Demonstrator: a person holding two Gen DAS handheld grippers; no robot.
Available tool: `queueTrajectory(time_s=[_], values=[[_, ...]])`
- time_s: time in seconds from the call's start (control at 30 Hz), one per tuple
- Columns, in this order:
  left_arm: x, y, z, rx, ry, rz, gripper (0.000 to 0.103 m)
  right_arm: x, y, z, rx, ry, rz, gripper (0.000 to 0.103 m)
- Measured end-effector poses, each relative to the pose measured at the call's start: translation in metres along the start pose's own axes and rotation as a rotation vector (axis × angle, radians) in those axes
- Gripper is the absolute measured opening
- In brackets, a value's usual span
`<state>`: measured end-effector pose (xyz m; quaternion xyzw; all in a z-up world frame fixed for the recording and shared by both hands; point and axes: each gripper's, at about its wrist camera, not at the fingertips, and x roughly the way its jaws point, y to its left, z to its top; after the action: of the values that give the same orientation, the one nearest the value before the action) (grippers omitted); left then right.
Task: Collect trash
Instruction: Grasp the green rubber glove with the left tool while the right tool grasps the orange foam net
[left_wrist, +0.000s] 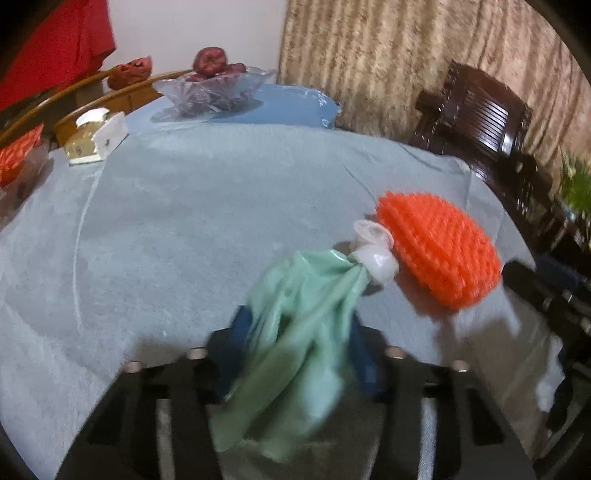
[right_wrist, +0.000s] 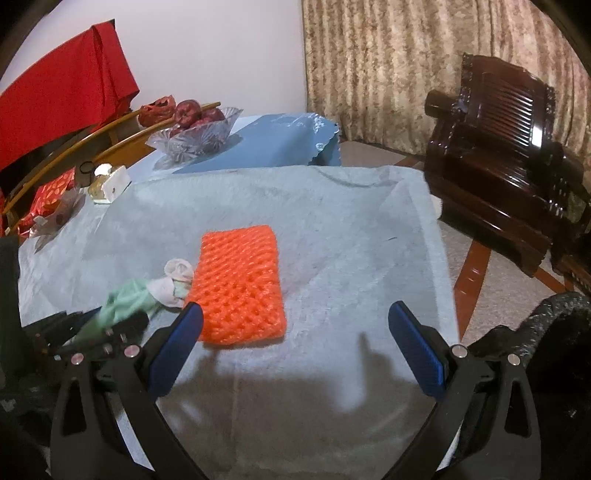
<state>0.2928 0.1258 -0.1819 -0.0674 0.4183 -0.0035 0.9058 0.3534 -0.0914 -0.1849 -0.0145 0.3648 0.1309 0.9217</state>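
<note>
An orange foam net (right_wrist: 240, 286) lies flat on the grey-blue table cover (right_wrist: 332, 229), with a crumpled white scrap (right_wrist: 177, 280) touching its near left edge. The left gripper (left_wrist: 295, 332) is clamped on a pale green plastic bag (left_wrist: 306, 306); the right gripper (right_wrist: 295, 339) stands wide open and empty just short of the net. Judged progress: bag in hand, 2 pieces of trash uncollected; no legible writing.

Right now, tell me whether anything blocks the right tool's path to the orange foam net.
Nothing visible does. The right tool is open, and only bare grey-blue cloth lies between it and the orange foam net. The left tool, gripping a green bag, sits off to the net's left.
</note>
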Motion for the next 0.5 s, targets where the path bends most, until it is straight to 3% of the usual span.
queueTrajectory(time_s=[0.13, 0.37, 0.43, 0.5], values=[[0.000, 0.008, 0.004, -0.032, -0.007, -0.001, 0.027, 0.013, 0.011, 0.001, -0.030, 0.022, 0.018, 0.097], [-0.004, 0.013, 0.005, -0.059, -0.025, 0.008, 0.018, 0.033, 0.024, 0.005, -0.066, 0.061, 0.035, 0.097], [-0.004, 0.013, 0.007, -0.056, -0.027, 0.009, 0.018, 0.038, 0.025, 0.003, -0.069, 0.081, 0.047, 0.088], [-0.005, 0.012, 0.006, -0.054, -0.029, 0.009, 0.017, 0.043, 0.027, 0.003, -0.069, 0.104, 0.074, 0.071]])
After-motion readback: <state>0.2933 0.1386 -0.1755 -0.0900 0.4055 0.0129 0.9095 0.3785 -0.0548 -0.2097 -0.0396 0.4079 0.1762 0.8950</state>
